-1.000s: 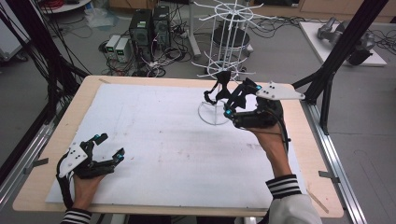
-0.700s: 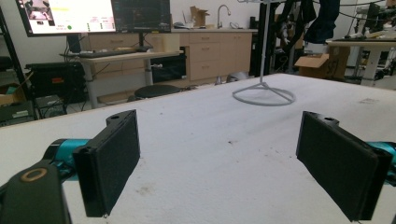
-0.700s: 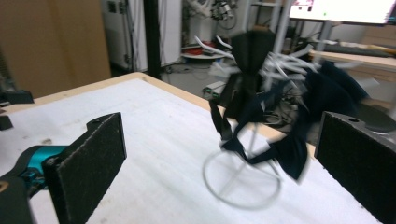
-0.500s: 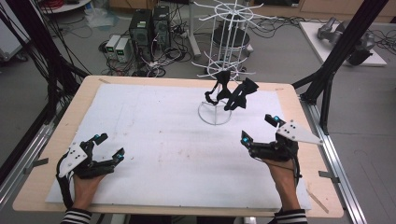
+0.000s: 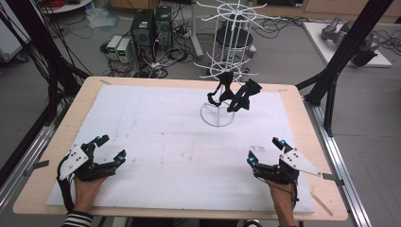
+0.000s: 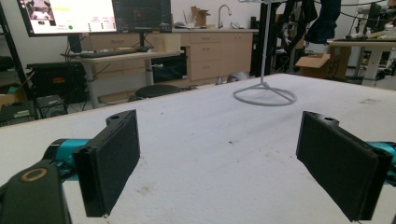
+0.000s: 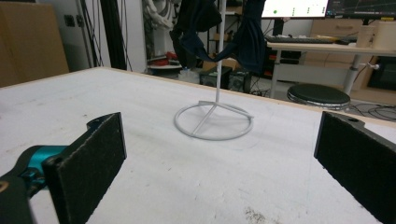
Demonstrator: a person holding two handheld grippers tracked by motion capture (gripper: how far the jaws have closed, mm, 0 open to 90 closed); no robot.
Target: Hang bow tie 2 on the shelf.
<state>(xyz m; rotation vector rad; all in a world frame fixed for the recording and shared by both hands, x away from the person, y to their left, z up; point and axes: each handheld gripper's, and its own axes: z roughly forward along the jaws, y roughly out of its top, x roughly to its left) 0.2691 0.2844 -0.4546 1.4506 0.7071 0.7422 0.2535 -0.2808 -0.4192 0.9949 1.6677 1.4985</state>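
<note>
Now dark cloth (image 5: 234, 94) hangs on white wire rack (image 5: 218, 116); both grippers empty.

The high view looks down from above the near edge of the table (image 5: 156, 142), facing 12 o'clock, far off. Each gripper view sits low, close above the white top, looking between its own jaws. Both also see the white rack (image 6: 264, 91) (image 7: 215, 119) (image 5: 218, 111) near 12 o'clock.
</note>
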